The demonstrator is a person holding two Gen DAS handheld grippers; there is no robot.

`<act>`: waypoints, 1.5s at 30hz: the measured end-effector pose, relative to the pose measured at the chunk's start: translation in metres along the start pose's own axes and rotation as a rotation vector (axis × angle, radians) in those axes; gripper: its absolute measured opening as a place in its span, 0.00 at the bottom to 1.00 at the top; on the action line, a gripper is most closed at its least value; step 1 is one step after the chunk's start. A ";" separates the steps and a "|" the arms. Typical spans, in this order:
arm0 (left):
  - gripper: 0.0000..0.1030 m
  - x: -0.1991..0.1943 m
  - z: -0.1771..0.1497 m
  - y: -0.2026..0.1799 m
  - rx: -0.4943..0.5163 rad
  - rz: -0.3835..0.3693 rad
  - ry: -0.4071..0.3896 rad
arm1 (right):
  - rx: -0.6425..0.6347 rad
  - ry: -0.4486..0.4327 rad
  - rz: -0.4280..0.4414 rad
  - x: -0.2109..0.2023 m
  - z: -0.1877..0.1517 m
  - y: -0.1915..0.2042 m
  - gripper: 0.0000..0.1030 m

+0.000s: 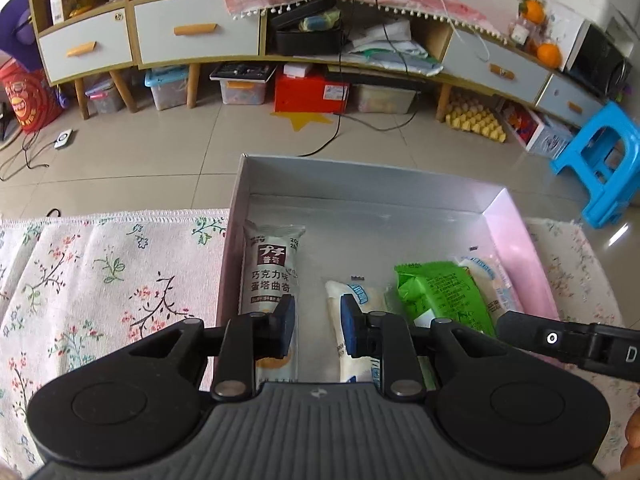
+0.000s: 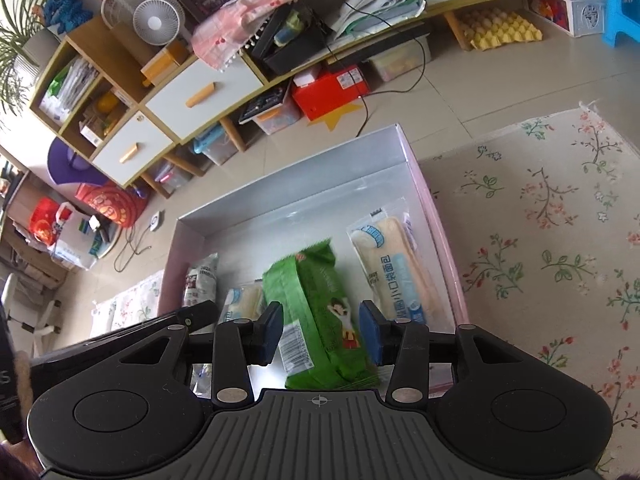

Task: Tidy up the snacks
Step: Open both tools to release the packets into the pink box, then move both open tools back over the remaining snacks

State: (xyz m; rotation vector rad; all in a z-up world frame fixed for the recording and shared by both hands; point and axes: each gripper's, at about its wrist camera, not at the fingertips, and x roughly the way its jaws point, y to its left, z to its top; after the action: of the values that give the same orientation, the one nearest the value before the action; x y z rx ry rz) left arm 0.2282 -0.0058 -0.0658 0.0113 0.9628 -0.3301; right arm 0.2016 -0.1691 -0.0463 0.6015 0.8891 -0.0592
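A silver-lined box [image 1: 360,174] with pink sides holds several snacks. A chocolate cookie packet [image 1: 272,268] lies at its left. A pale bread packet [image 1: 352,312] lies in the middle, a green packet [image 1: 440,296] right of it, and another bread packet [image 1: 492,276] at the far right. My left gripper [image 1: 316,328] is open and empty above the gap between the cookie packet and the middle bread. My right gripper [image 2: 320,336] is open, its fingers either side of the green packet [image 2: 316,312], not touching it. The right bread packet [image 2: 396,268] lies beside it.
The box [image 2: 288,176] sits on a floral cloth [image 1: 100,280] on a table, which also shows in the right wrist view [image 2: 540,240]. Beyond is tiled floor, a long cabinet [image 1: 192,36] with bins under it, and a blue stool [image 1: 600,160].
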 end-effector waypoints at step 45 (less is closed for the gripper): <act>0.81 -0.135 -0.147 -0.023 -0.124 0.120 0.110 | -0.266 0.110 -0.147 -0.145 -0.147 -0.005 0.77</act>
State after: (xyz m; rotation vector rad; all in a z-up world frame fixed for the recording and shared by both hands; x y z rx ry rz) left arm 0.0332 0.0319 -0.0381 -0.0262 1.0856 -0.1602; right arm 0.0025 -0.1255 -0.0109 0.2927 1.0278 -0.0400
